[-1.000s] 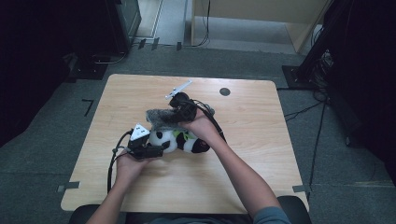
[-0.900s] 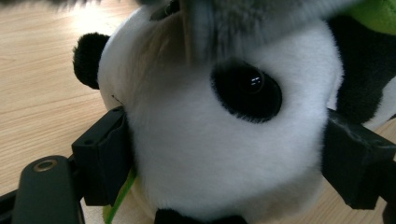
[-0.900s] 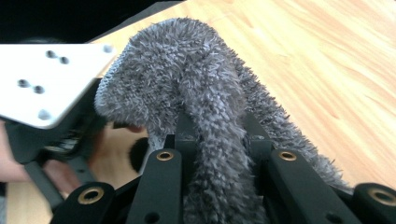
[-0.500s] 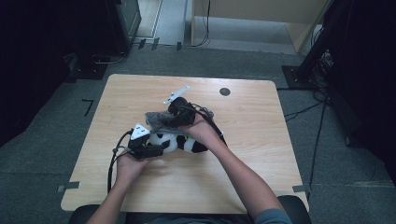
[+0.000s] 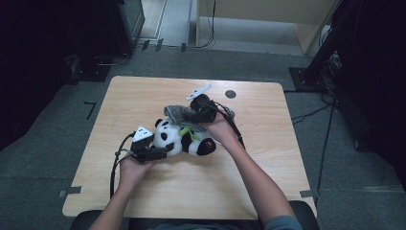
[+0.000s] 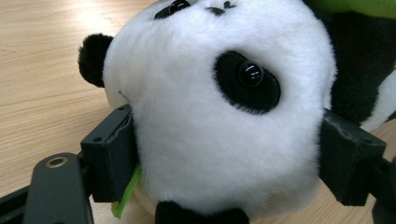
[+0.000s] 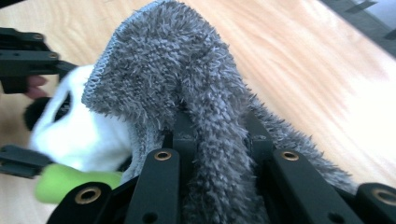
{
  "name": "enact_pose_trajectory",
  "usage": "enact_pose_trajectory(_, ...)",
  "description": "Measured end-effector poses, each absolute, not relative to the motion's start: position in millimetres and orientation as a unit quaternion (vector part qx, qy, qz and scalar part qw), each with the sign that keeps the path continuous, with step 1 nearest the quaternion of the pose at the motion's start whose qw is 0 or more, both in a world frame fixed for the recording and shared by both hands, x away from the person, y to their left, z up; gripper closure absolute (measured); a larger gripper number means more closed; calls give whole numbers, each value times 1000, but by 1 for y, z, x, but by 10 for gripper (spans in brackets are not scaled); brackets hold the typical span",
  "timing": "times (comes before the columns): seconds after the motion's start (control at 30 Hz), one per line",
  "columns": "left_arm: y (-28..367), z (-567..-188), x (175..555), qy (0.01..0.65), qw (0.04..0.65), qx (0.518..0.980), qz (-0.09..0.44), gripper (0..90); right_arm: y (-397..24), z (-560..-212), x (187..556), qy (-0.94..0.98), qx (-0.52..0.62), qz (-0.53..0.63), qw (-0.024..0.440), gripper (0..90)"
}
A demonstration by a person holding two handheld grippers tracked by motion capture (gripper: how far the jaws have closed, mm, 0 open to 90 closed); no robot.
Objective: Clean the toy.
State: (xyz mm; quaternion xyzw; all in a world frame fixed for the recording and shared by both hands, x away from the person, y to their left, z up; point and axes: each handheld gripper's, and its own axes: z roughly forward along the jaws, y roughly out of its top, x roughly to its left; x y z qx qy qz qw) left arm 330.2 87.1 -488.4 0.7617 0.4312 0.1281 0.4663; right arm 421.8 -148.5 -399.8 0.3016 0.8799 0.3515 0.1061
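Note:
A black-and-white plush panda (image 5: 184, 140) lies on its side at the middle of the wooden table (image 5: 143, 96), with a green piece (image 5: 187, 130) at its chest. My left gripper (image 5: 160, 146) is shut on the panda's head (image 6: 224, 107), one jaw pressed into each side of it. Just behind the panda, my right gripper (image 5: 197, 114) is shut on a fuzzy grey cloth (image 5: 178, 114). In the right gripper view the cloth (image 7: 187, 84) bunches up between the jaws of that gripper (image 7: 217, 135) and hangs over the panda's white head (image 7: 88, 130).
A small dark round mark (image 5: 231, 94) sits near the table's far edge. Cables trail from both grippers across the tabletop. Dark equipment and cables stand on the floor around the table.
My right gripper has moved a little to the right and away, carrying the grey cloth with it. The left gripper and the panda have stayed where they were.

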Motion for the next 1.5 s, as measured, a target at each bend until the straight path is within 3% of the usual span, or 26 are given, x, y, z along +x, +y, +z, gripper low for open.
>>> enact_pose_trajectory(0.13, 87, -489, 331, 432, 468, 761, 128, 171, -154, -398, 423, 873, 311, 350, 133, 738)
enact_pose_trajectory(0.67, 87, -488, 331, 422, 467, 766, 127, 118, -123, -371, 401, 864, 286, 404, 88, 738)
enact_pose_trajectory(1.03, 87, -488, 331, 423, 462, 769, 130, 115, -87, -397, 390, 896, 243, 366, 66, 702)
enact_pose_trajectory(1.33, 85, -486, 330, 425, 449, 774, 133, 173, -103, -401, 393, 895, 234, 371, 81, 698)
enact_pose_trajectory(1.5, 85, -486, 331, 426, 449, 774, 132, 176, -123, -404, 405, 885, 260, 381, 63, 696)
